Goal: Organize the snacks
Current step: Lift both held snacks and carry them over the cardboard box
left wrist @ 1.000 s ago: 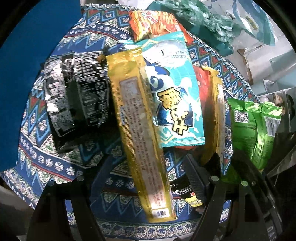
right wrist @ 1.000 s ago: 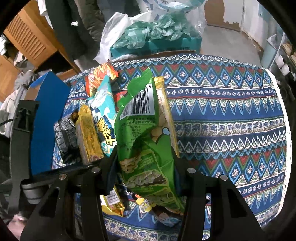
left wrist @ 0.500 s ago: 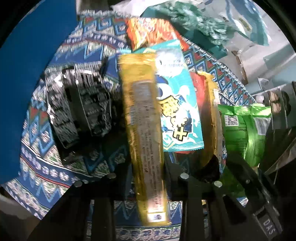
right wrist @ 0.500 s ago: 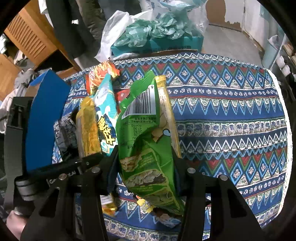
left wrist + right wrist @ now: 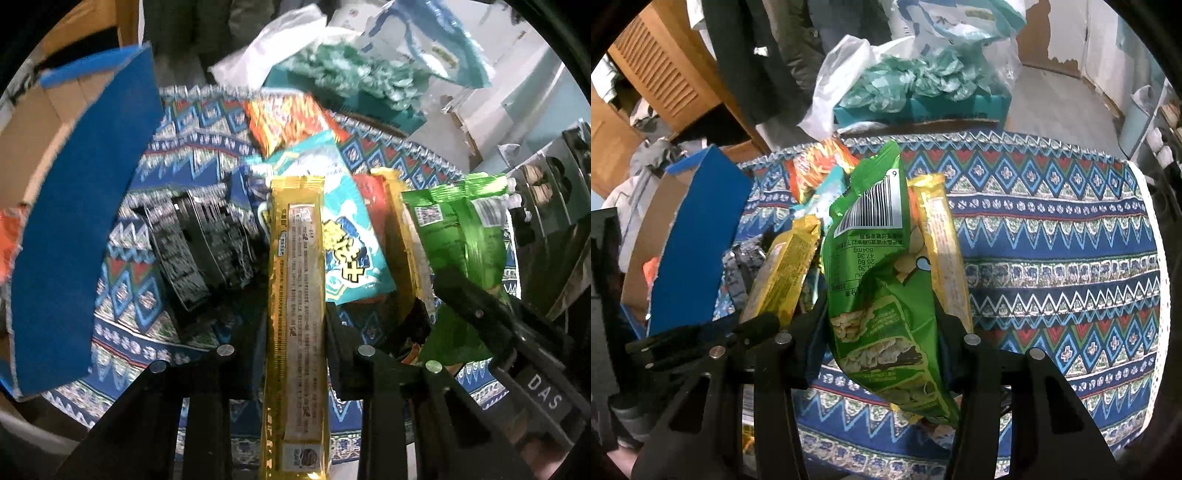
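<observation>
My left gripper [image 5: 293, 325] is shut on a long gold snack pack [image 5: 295, 295] and holds it above the patterned cloth; the pack also shows in the right wrist view [image 5: 786, 269]. My right gripper [image 5: 882, 325] is shut on a green snack bag [image 5: 882, 295], which also shows in the left wrist view [image 5: 461, 240]. On the cloth lie a teal bag [image 5: 340, 229], an orange bag [image 5: 288, 122], a black pack [image 5: 199, 240] and a second gold pack [image 5: 943, 254].
An open cardboard box with a blue flap [image 5: 81, 221] stands at the left; it also shows in the right wrist view [image 5: 690, 240]. A teal box with plastic bags [image 5: 919, 92] sits beyond the table's far edge. The patterned cloth [image 5: 1052, 258] stretches right.
My left gripper closed on the long gold pack and lifted it off the cloth. My right gripper kept its hold on the green bag and rose slightly.
</observation>
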`<state>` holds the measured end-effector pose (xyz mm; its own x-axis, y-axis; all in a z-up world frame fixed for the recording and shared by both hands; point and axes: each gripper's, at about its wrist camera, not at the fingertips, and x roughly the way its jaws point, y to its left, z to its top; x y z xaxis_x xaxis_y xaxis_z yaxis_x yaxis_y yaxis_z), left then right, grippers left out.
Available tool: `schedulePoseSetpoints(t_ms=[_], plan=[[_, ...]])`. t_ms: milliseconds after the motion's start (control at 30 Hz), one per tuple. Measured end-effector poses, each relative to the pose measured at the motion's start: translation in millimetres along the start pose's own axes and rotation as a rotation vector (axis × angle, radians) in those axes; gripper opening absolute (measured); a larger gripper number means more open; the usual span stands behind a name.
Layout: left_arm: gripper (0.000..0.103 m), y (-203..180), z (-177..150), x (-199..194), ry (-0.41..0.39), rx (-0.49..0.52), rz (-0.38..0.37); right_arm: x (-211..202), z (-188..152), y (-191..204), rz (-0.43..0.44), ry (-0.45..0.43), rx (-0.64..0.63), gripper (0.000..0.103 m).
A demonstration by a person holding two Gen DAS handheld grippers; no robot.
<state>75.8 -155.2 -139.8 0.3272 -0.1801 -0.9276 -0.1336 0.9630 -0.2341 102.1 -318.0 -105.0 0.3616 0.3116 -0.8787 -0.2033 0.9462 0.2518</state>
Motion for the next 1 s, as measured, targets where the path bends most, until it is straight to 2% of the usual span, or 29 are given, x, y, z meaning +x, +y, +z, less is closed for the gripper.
schedulePoseSetpoints(t_ms=[400,633,1000], plan=[[0.028,15.5,-1.8,-44.8,-0.124,0.043,0.004,-16.3,4.3,19.3,0.018,-0.035,-0.016,0.048],[0.028,25.1,-0.8,-67.9,-0.209,0.065,0.042,-25.0,10.8,35.8,0.027,-0.055,-0.038,0.048],[0.028,55.1,4.7,-102.7,-0.296,0.036,0.060,-33.7,22.5,77.2,0.066,-0.081,-0.105,0.048]])
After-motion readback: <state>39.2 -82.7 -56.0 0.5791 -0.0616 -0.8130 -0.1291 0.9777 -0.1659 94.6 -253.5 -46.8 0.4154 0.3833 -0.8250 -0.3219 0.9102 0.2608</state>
